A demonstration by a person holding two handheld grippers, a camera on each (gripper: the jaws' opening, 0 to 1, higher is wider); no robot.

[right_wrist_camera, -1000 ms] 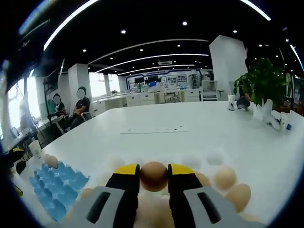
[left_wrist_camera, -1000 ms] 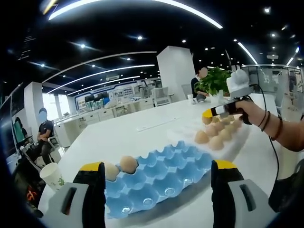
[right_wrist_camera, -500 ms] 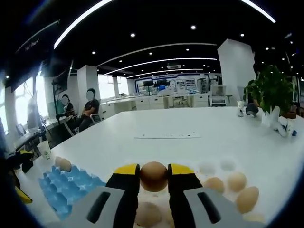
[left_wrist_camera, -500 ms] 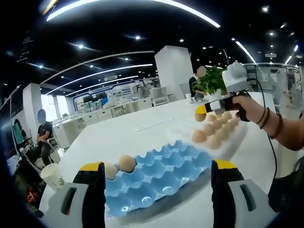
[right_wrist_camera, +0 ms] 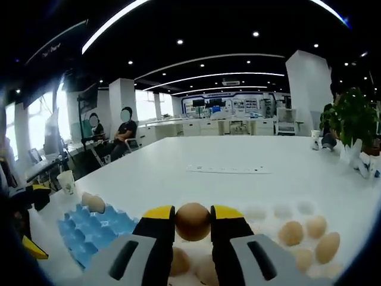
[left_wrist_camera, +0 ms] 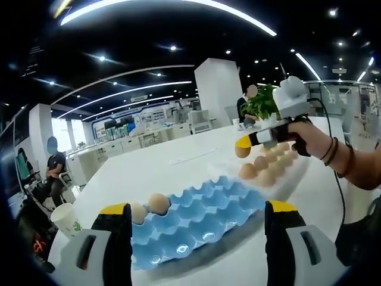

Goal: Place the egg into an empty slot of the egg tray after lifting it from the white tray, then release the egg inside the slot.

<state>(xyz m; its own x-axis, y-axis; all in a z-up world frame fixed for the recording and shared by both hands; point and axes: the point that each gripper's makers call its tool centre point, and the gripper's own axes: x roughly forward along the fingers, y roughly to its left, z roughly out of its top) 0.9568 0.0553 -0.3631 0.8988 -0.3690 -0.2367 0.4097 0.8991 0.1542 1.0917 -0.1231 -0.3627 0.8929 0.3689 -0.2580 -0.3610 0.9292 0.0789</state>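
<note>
In my right gripper view, my right gripper (right_wrist_camera: 192, 221) sits at the bottom centre, its yellow-tipped grey jaws pinching a smooth brown egg (right_wrist_camera: 192, 220) between them, lifted clear of the surface. Just beyond and below the jaws, toward the lower right, lies the white moulded tray (right_wrist_camera: 280, 212) with several more brown eggs (right_wrist_camera: 291, 233) in its cups. At the lower left is the bright blue plastic egg tray (right_wrist_camera: 89, 229), with two eggs (right_wrist_camera: 93, 203) at its far corner and the rest of its slots bare. All of this rests on a broad white table (right_wrist_camera: 250, 185), where a thin white strip (right_wrist_camera: 228, 170) lies farther out; I can make out no writing on it. A white paper cup with a green print (right_wrist_camera: 66, 180) stands at the left edge, its print too small to read. In my left gripper view, my left gripper (left_wrist_camera: 196, 217) shows at the bottom with its yellow-tipped jaws spread wide and nothing between them, the blue tray just ahead. Farther off at the upper right, a hand (left_wrist_camera: 315, 140) carries the right gripper with its egg just above the near end of the white tray. Beyond the table, seated people (right_wrist_camera: 122, 136), a leafy green plant (right_wrist_camera: 352, 116) and an office hall under ceiling light strips.
</note>
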